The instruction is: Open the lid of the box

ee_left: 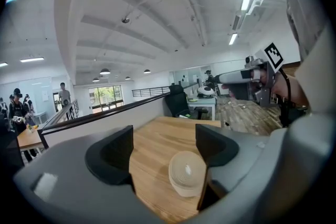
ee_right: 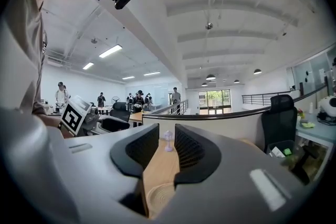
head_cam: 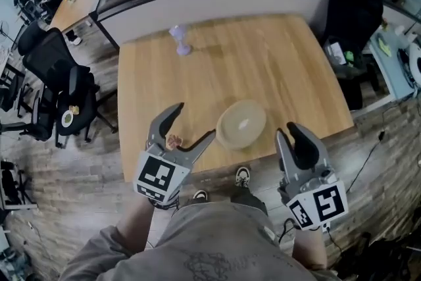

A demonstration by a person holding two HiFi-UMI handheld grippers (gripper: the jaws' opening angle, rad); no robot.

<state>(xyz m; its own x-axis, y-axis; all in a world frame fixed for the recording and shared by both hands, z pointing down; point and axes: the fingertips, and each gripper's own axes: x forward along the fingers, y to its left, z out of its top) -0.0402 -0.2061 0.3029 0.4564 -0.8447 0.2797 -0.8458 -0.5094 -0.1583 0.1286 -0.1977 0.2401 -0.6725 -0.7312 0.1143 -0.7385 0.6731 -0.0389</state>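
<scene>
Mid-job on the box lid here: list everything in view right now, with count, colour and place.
table: one, light wood, centre of the head view
round box: one, pale beige, lid on, near the table's near edge, between the two grippers
small stand-like object: one, lilac, far left part of the table
small item: one, brownish, seen between the left gripper's jaws from above; too small to identify
office chairs: several, black, on the floor left of the table
divider wall: one, grey with dark top, behind the table
shoes: two, dark and white, below the near edge
left gripper: one, grey, open, empty
right gripper: one, grey, open, empty
</scene>
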